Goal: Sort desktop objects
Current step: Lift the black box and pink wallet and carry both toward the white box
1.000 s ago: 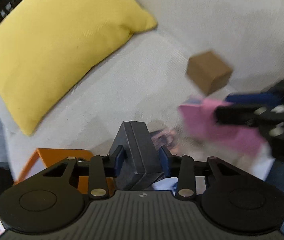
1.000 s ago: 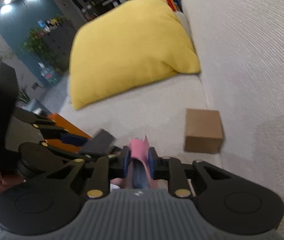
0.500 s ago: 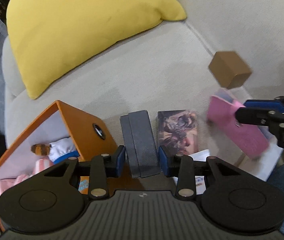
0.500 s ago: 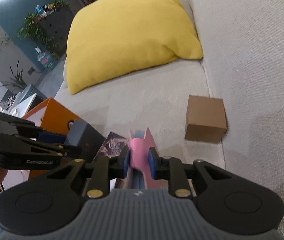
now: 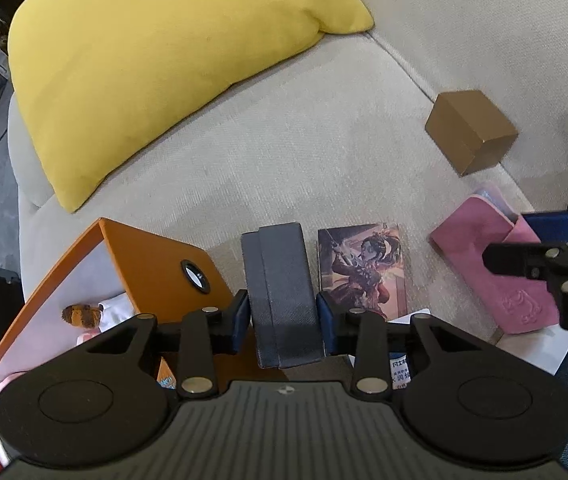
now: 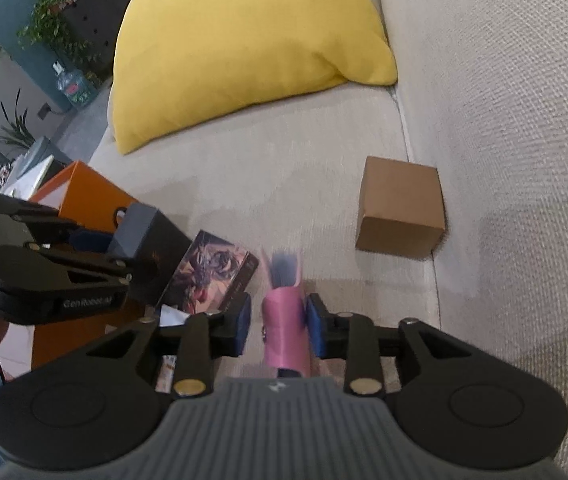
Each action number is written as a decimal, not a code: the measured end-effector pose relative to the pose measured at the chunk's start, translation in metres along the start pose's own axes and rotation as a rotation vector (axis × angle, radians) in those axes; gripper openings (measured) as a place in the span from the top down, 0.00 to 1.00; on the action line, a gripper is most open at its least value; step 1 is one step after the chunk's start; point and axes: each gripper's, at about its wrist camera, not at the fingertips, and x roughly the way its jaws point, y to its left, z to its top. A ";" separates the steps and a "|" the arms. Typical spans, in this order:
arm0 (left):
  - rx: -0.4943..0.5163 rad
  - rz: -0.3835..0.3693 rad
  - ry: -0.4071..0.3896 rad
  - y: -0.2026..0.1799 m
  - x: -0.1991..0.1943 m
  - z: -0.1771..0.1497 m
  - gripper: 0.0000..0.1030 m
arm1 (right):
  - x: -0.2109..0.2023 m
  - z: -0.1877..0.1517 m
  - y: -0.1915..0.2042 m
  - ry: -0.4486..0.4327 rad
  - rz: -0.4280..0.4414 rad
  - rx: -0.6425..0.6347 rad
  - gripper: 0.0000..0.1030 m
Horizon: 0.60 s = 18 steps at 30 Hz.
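Observation:
My left gripper (image 5: 283, 316) is shut on a dark grey box (image 5: 280, 280), held just above the sofa seat beside an illustrated card box (image 5: 363, 268). My right gripper (image 6: 278, 328) has opened; a pink pouch (image 6: 285, 332) stands between its fingers, nearer the right finger, with a gap on the left. The pink pouch also shows in the left wrist view (image 5: 491, 264), lying on the seat at the right. In the right wrist view the dark grey box (image 6: 148, 240) and the card box (image 6: 212, 272) sit to the left.
An open orange box (image 5: 132, 276) with toys inside stands at the left. A brown cardboard cube (image 5: 469, 132) sits by the sofa back. A yellow pillow (image 5: 156, 60) lies at the far end. White paper (image 5: 535, 344) lies under the pouch.
Both grippers came down toward the seat. The right gripper's jaws have opened around the pink pouch. The left gripper still holds the grey box.

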 end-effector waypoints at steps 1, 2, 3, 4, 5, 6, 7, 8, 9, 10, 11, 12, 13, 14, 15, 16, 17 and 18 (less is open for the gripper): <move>-0.016 -0.016 -0.012 0.003 -0.002 -0.001 0.62 | 0.002 0.000 0.001 0.011 -0.012 -0.003 0.67; -0.035 -0.034 -0.025 0.007 -0.005 -0.002 0.63 | 0.004 0.000 0.002 0.028 -0.024 -0.010 0.68; -0.051 -0.053 -0.048 0.011 -0.011 -0.004 0.63 | 0.007 0.001 0.003 0.045 -0.028 -0.016 0.71; -0.063 -0.069 -0.077 0.015 -0.019 -0.007 0.63 | 0.009 0.001 0.003 0.056 -0.028 -0.013 0.75; -0.073 -0.083 -0.108 0.019 -0.030 -0.010 0.63 | 0.009 0.001 0.003 0.057 -0.029 -0.010 0.76; -0.083 -0.101 -0.138 0.023 -0.040 -0.013 0.63 | 0.009 0.001 0.003 0.051 -0.034 -0.005 0.76; -0.096 -0.128 -0.174 0.028 -0.055 -0.018 0.63 | 0.008 0.001 0.002 0.048 -0.039 0.000 0.77; -0.106 -0.151 -0.208 0.034 -0.068 -0.023 0.63 | 0.007 0.002 0.003 0.043 -0.046 0.002 0.77; -0.117 -0.167 -0.240 0.039 -0.081 -0.028 0.63 | 0.005 0.001 0.003 0.030 -0.058 0.001 0.77; -0.133 -0.181 -0.275 0.046 -0.095 -0.035 0.63 | 0.001 0.001 0.005 0.014 -0.079 0.001 0.77; -0.150 -0.190 -0.303 0.053 -0.105 -0.042 0.63 | -0.004 0.001 0.007 -0.006 -0.094 -0.003 0.77; -0.174 -0.204 -0.334 0.063 -0.117 -0.050 0.63 | -0.011 0.000 0.009 -0.028 -0.099 -0.005 0.77; -0.197 -0.217 -0.357 0.071 -0.125 -0.057 0.63 | -0.019 0.000 0.011 -0.047 -0.096 0.006 0.77; -0.219 -0.232 -0.376 0.080 -0.132 -0.064 0.63 | -0.027 0.000 0.013 -0.066 -0.088 0.019 0.77; -0.239 -0.244 -0.391 0.087 -0.138 -0.071 0.63 | -0.036 0.000 0.015 -0.089 -0.071 0.029 0.77; -0.262 -0.256 -0.408 0.096 -0.143 -0.079 0.63 | -0.045 0.000 0.019 -0.109 -0.051 0.039 0.77; -0.279 -0.264 -0.420 0.104 -0.146 -0.086 0.63 | -0.053 0.001 0.023 -0.124 -0.031 0.049 0.77; -0.295 -0.270 -0.428 0.110 -0.147 -0.092 0.63 | -0.061 0.002 0.029 -0.140 -0.007 0.054 0.77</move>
